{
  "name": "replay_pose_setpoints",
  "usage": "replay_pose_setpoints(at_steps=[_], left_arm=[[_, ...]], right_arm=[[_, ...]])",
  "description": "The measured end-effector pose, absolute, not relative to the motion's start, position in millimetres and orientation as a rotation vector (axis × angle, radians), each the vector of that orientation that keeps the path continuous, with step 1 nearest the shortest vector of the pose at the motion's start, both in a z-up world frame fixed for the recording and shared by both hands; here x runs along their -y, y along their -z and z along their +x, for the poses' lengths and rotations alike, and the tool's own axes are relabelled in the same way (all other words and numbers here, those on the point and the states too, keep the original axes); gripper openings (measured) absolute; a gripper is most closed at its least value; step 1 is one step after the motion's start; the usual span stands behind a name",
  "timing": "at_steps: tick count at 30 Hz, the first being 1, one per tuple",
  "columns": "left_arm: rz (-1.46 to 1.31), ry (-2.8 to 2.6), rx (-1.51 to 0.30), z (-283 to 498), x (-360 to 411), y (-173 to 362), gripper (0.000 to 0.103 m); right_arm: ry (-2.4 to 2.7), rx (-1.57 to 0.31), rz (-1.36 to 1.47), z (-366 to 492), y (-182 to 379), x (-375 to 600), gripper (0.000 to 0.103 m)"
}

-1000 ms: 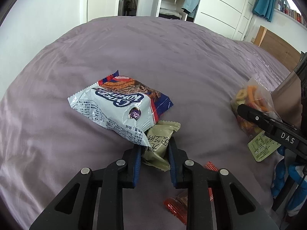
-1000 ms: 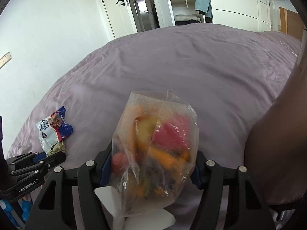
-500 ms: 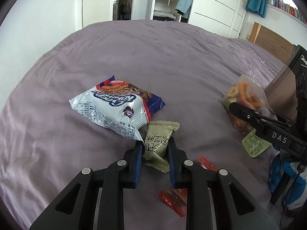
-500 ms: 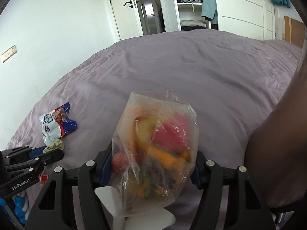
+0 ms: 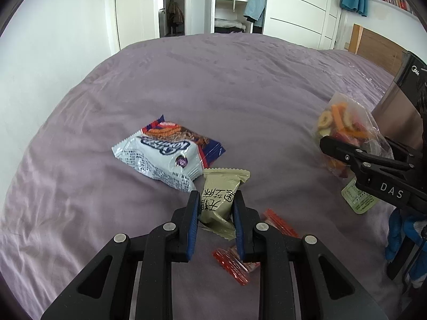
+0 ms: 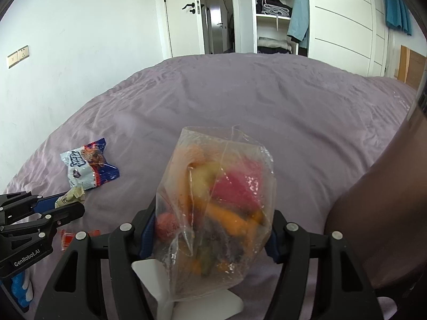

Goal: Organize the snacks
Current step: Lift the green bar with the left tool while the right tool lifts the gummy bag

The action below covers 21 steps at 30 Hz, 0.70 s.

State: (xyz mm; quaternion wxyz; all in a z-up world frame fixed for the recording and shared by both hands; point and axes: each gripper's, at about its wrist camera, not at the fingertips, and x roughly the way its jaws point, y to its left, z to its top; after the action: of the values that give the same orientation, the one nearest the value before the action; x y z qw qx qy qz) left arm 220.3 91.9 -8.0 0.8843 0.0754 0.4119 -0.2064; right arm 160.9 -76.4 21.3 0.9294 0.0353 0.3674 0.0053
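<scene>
My left gripper (image 5: 216, 200) is shut on an olive-green snack packet (image 5: 222, 186) and holds it just above the purple bedspread (image 5: 213, 88). A white and blue biscuit bag (image 5: 168, 157) lies beyond it, touching the packet's far corner. Red sachets (image 5: 232, 265) lie under the gripper. My right gripper (image 6: 210, 221) is shut on a clear bag of dried fruit chips (image 6: 218, 202), held up off the bed; the bag also shows at right in the left wrist view (image 5: 344, 138). The left gripper shows at lower left in the right wrist view (image 6: 66, 205).
A brown box (image 5: 397, 117) stands at the right, close behind the fruit bag; its wall fills the right edge of the right wrist view (image 6: 387, 200). A white wall (image 6: 80, 40), a door and an open wardrobe (image 5: 232, 2) lie beyond the bed.
The left gripper has lifted and drawn back a little with the green packet. The right gripper has risen with the fruit bag. Both views tilted upward.
</scene>
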Motion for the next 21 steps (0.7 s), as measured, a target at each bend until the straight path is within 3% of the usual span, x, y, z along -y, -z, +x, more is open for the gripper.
replay_pose_setpoints(at_steps=[21], left_arm=[[0.184,0.431,-0.809,183,-93,-38,0.020]], right_arm=[[-0.061,-0.797,0.019,97,-50,55,0.100]])
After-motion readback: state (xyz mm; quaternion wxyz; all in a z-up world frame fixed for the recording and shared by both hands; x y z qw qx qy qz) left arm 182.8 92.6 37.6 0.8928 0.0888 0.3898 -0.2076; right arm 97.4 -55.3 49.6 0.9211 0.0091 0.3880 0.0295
